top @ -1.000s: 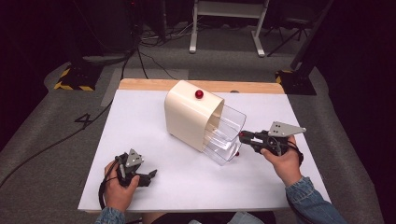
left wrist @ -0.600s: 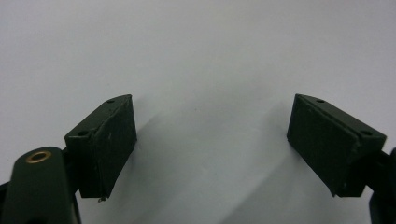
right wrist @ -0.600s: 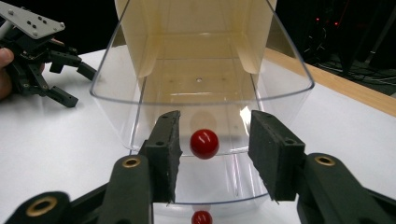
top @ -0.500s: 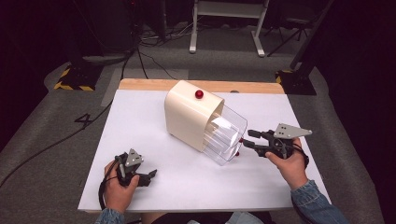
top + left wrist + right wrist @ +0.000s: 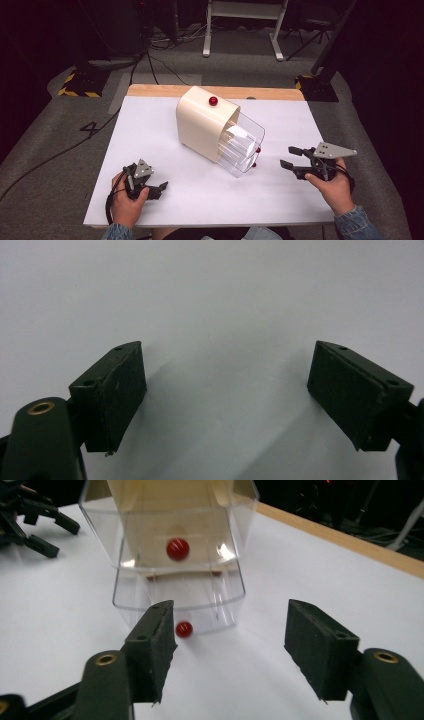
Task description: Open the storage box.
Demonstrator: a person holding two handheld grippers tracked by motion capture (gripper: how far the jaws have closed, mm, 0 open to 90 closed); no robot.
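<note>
A cream cabinet (image 5: pixel 200 125) with a red knob (image 5: pixel 213 101) on top stands mid-table. Its clear plastic drawers (image 5: pixel 241 145) stick out toward the right. In the right gripper view the lower drawer (image 5: pixel 180 600) is pulled out further than the upper one, and each has a small red knob (image 5: pixel 184 628) on its front. My right gripper (image 5: pixel 289 156) hovers a short way right of the drawers. Its jaws (image 5: pixel 230 615) have just been opening and stand apart with nothing between them. My left gripper (image 5: pixel 159 190) rests open near the front left edge, jaws (image 5: pixel 225 370) over bare table.
The white table top (image 5: pixel 150 130) has a wooden strip (image 5: pixel 160 91) along its far edge. Beyond it lie cables (image 5: pixel 165 40), a yellow-black marked base (image 5: pixel 80 85) and a white stand's legs (image 5: pixel 240 25) on the grey floor.
My right gripper has let go at the drawer front, opened and drawn back to the right. The clear drawer stands further out than a second ago. The left hand has kept still.
</note>
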